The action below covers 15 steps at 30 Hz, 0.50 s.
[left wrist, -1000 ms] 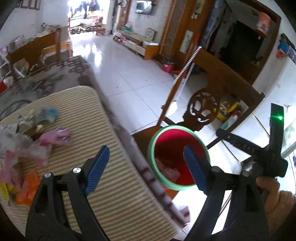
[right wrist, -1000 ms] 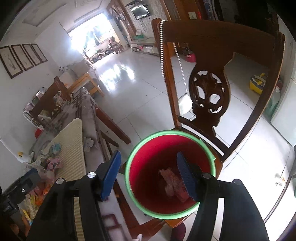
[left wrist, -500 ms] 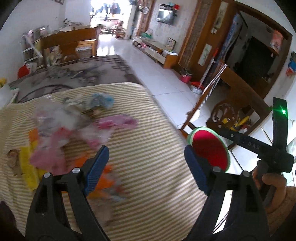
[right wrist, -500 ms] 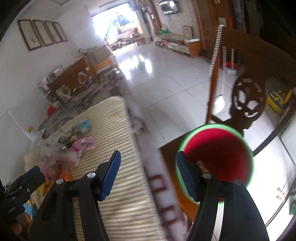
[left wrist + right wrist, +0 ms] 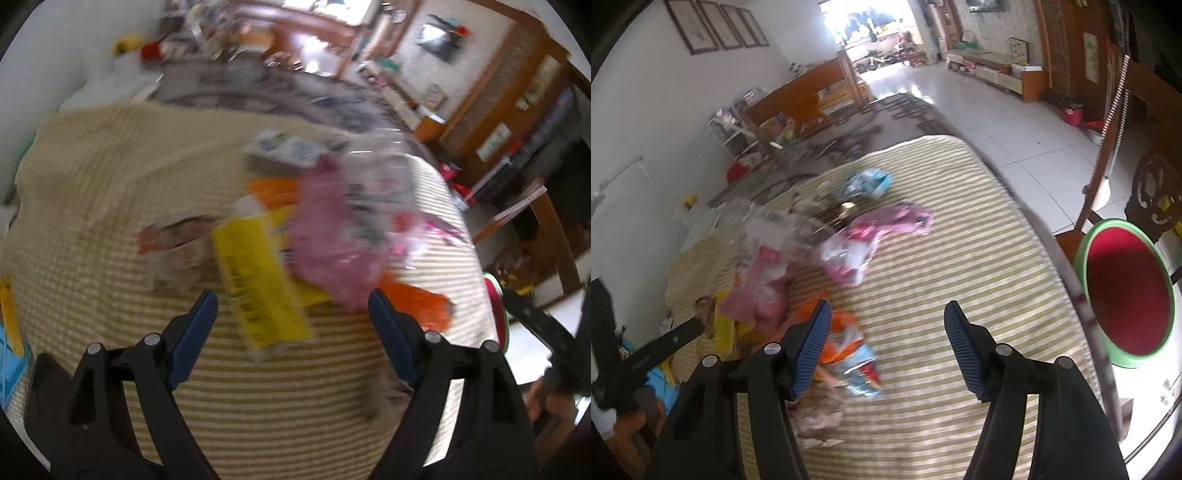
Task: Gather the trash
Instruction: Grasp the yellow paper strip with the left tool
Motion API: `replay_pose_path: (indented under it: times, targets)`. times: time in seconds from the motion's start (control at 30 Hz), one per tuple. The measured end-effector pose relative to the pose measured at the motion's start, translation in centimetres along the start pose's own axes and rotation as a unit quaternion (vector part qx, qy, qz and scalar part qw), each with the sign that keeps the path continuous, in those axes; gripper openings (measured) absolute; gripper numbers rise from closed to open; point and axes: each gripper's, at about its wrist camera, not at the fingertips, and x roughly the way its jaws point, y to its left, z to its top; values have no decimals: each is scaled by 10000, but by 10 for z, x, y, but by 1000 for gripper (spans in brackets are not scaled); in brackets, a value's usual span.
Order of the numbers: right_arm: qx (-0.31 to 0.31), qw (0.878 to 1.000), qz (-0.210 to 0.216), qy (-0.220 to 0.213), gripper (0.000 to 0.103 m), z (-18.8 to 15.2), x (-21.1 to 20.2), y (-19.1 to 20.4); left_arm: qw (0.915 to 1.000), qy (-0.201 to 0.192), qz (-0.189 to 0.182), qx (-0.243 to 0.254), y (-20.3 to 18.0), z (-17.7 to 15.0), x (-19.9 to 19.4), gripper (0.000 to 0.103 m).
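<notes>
Reach step: I hold left gripper and right gripper spread and empty; next, pinch yellow wrapper at centre frame

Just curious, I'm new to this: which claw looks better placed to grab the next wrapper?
Probably the left claw: open, with the yellow wrapper right between its fingers. The right claw, also open, faces bare mat.

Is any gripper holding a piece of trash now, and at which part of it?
Nothing is held. The left gripper and the right gripper are both open and empty above the wrappers.
</notes>
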Motion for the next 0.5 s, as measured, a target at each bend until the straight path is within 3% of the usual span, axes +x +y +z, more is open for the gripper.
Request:
replay_pose_path:
  times: [0.2, 0.4, 0.5]
  targets:
    - [-47, 9994, -308, -164, 62, 1, -14, 4, 9970, 554, -396, -364, 20, 7, 40, 81]
    - [240, 9981, -519, -218, 62, -4, -23, -10, 9945, 721, -490, -573, 33, 20, 62, 80]
    - [318, 9980, -523, -174, 62, -6, -19, -12, 9922, 784, -733, -634, 38, 21, 62, 68]
